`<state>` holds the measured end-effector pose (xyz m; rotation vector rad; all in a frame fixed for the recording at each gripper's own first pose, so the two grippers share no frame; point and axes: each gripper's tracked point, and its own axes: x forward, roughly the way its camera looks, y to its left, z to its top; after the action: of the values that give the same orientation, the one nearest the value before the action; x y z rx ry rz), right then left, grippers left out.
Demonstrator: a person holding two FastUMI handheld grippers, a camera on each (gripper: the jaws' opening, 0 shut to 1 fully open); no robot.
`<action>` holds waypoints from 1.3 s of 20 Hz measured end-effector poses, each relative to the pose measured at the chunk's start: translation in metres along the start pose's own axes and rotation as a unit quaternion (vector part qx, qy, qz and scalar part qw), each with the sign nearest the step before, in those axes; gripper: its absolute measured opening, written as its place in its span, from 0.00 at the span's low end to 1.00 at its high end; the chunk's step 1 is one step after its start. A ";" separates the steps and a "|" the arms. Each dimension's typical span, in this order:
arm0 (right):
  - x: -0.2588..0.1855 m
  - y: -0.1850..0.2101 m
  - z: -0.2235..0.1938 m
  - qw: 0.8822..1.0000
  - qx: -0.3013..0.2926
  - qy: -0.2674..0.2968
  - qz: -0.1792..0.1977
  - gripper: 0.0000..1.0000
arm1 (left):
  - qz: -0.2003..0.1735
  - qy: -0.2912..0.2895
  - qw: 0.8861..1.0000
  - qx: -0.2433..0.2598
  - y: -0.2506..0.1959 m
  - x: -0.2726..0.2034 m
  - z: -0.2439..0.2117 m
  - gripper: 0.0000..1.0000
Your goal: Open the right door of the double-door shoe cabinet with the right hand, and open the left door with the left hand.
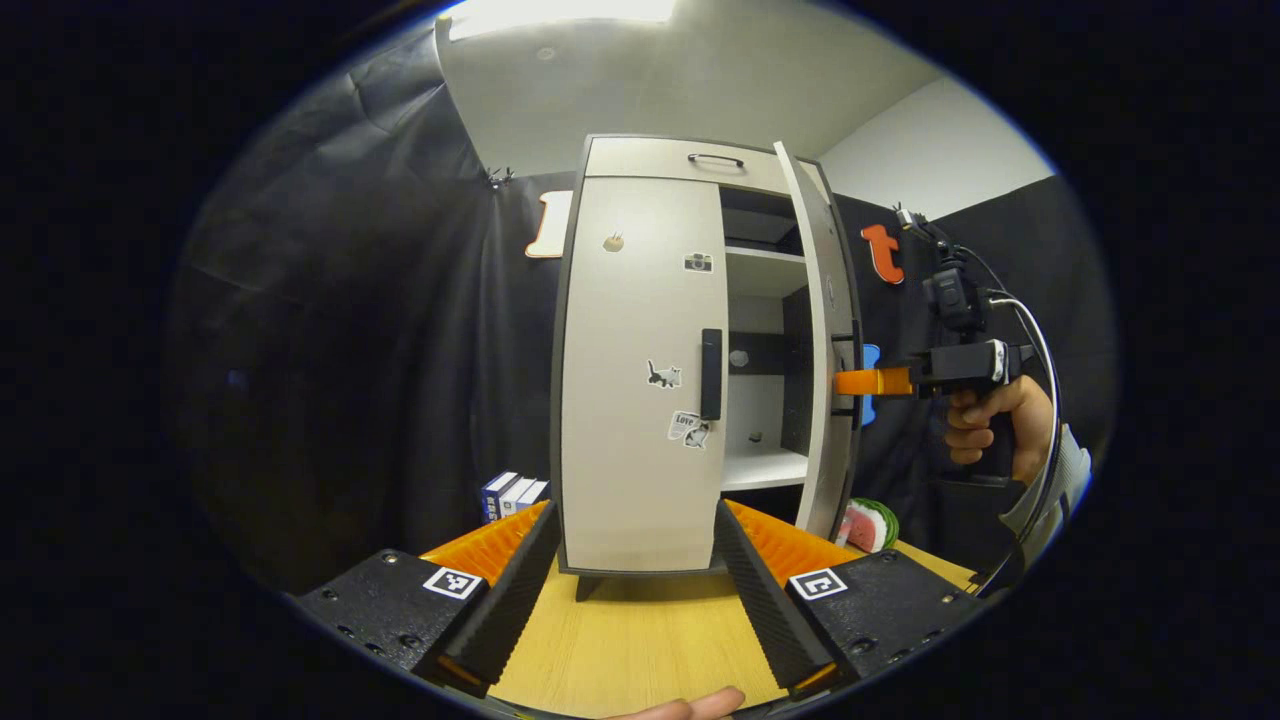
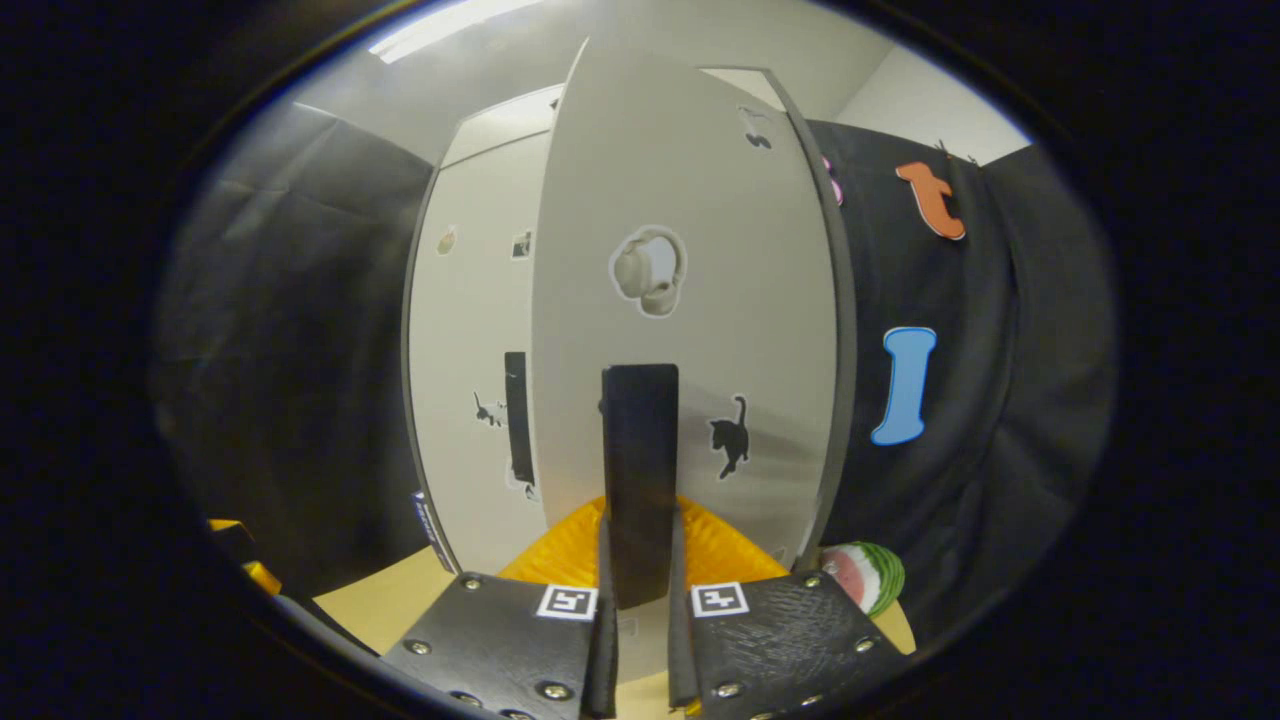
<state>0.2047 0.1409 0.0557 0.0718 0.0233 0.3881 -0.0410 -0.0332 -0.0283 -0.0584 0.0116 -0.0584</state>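
The pale shoe cabinet (image 1: pixel 640 400) stands upright on the wooden table. Its left door (image 1: pixel 625 330) is closed, and the black vertical handle (image 1: pixel 710 373) sits at that door's right edge. My left gripper (image 1: pixel 635 590) hangs open in front of the cabinet's foot, a little short of it, with nothing between its fingers. The right door (image 1: pixel 825 350) is swung outward and seen edge-on. In the right gripper view this door (image 2: pixel 700 250) faces me, and my right gripper (image 2: pixel 641 560) is shut on its black handle (image 2: pixel 640 460). A hand (image 1: pixel 985 420) holds that gripper (image 1: pixel 850 382).
Inside the open half are white shelves (image 1: pixel 765 465). A drawer with a dark pull (image 1: pixel 715 159) tops the cabinet. A watermelon-slice toy (image 1: pixel 870 525) lies at the cabinet's right foot, and small blue-and-white boxes (image 1: pixel 513 493) stand at its left. The table (image 1: pixel 630 640) stretches toward me.
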 end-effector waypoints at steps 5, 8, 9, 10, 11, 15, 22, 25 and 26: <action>-0.012 -0.014 0.000 1.000 0.006 -0.006 -0.001 0.20 | -0.028 0.005 1.000 0.004 -0.024 0.009 -0.007 0.96; -0.016 -0.021 0.000 1.000 -0.003 -0.008 -0.011 0.20 | -0.041 0.016 0.999 0.013 -0.035 0.013 -0.016 0.96; -0.017 -0.026 0.000 1.000 -0.007 -0.008 -0.015 0.19 | -0.043 0.019 0.999 0.016 -0.036 0.014 -0.018 0.96; -0.019 -0.031 -0.001 1.000 -0.012 -0.005 -0.022 0.19 | -0.043 0.020 0.999 0.016 -0.037 0.015 -0.020 0.96; -0.022 -0.036 -0.002 0.999 -0.015 -0.001 -0.030 0.19 | -0.044 0.021 0.999 0.016 -0.037 0.016 -0.022 0.96; -0.028 -0.049 -0.013 0.999 0.004 0.029 -0.038 0.19 | -0.042 0.023 0.999 0.016 -0.039 0.019 -0.025 0.96; -0.038 -0.131 -0.006 0.992 -0.020 0.002 -0.128 0.01 | -0.047 0.037 0.998 0.019 -0.045 0.029 -0.039 0.96; -0.035 -0.138 -0.010 0.996 0.026 0.008 -0.089 0.01 | -0.042 0.046 0.998 0.017 -0.043 0.037 -0.046 0.96; -0.035 -0.137 -0.011 0.996 0.030 0.007 -0.082 0.01 | -0.038 0.049 0.998 0.016 -0.041 0.038 -0.049 0.92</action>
<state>0.2233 0.0020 0.0349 0.1252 0.0538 0.2233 -0.0059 -0.0793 -0.0753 -0.0238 0.1072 -0.1385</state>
